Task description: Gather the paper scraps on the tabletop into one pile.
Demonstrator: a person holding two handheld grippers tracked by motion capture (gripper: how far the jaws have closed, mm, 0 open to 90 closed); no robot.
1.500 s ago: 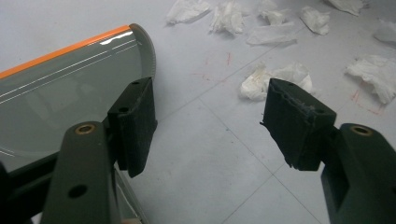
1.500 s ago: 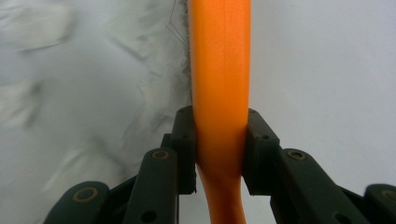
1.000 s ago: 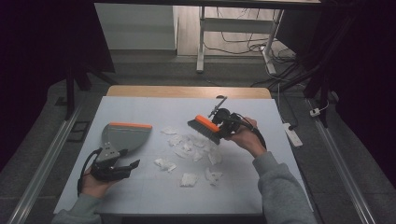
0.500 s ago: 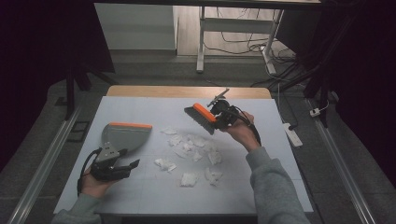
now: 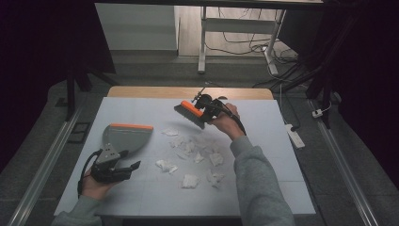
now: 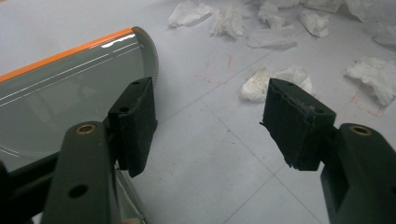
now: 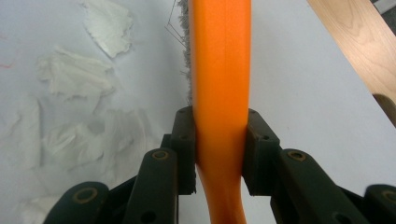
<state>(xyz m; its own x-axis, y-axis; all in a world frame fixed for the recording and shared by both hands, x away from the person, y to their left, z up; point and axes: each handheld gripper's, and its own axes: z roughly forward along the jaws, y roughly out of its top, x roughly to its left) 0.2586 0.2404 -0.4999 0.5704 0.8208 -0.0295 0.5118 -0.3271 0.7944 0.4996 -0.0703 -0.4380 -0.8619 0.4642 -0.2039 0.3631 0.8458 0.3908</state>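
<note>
An orange hand brush [image 5: 190, 112] with grey bristles hangs above the table's far middle, and my right gripper [image 5: 210, 109] is shut on its orange handle [image 7: 220, 93]. Several crumpled white paper scraps [image 5: 190, 147] lie scattered in the middle of the table. A grey dustpan [image 5: 123, 137] with an orange lip rests at the left. My left gripper [image 5: 123, 168] stands open just in front of the dustpan, near the table's left front. In the left gripper view the dustpan [image 6: 70, 88] lies behind the left jaw and a paper scrap [image 6: 261, 84] shows between the jaws.
The white table top [image 5: 263, 179] has a wooden strip [image 5: 188, 92] along its far edge. A white power strip [image 5: 295, 136] lies on the floor at the right. Desk legs and cables stand beyond the far edge.
My right gripper has carried the brush away from the paper scraps, up and toward the far edge. The left gripper and dustpan have stayed put.
</note>
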